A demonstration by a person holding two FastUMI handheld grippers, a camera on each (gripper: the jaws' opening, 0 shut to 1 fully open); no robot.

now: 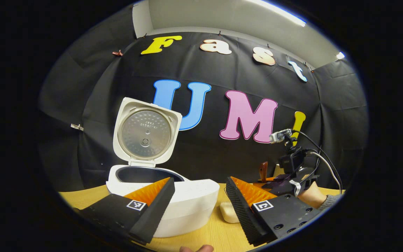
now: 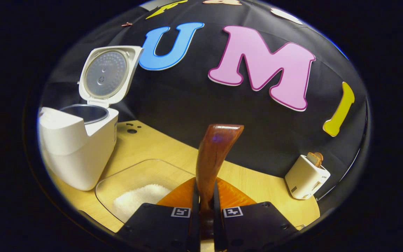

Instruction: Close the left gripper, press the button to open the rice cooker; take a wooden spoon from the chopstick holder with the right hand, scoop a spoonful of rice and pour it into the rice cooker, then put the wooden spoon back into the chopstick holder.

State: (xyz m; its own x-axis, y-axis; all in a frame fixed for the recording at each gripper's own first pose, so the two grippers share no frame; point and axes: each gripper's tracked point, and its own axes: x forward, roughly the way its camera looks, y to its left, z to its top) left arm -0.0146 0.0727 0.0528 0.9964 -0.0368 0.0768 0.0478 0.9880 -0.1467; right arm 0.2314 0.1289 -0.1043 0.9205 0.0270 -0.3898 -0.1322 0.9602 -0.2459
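The white rice cooker stands on the wooden table with its lid swung up, and the dark inner pot shows. My left gripper hovers open just in front of it, with nothing between its fingers. The right gripper is shut on the brown wooden spoon, which rises upright between its fingers. Left of it lies a clear container holding white rice. The cooker sits farther left. The right gripper, the hand holding it and the spoon also show to my right.
A white toaster with a slice of toast stands at the table's back right, against the black cloth wall. A small cream object lies on the table beside the cooker. A fingertip shows at the bottom edge.
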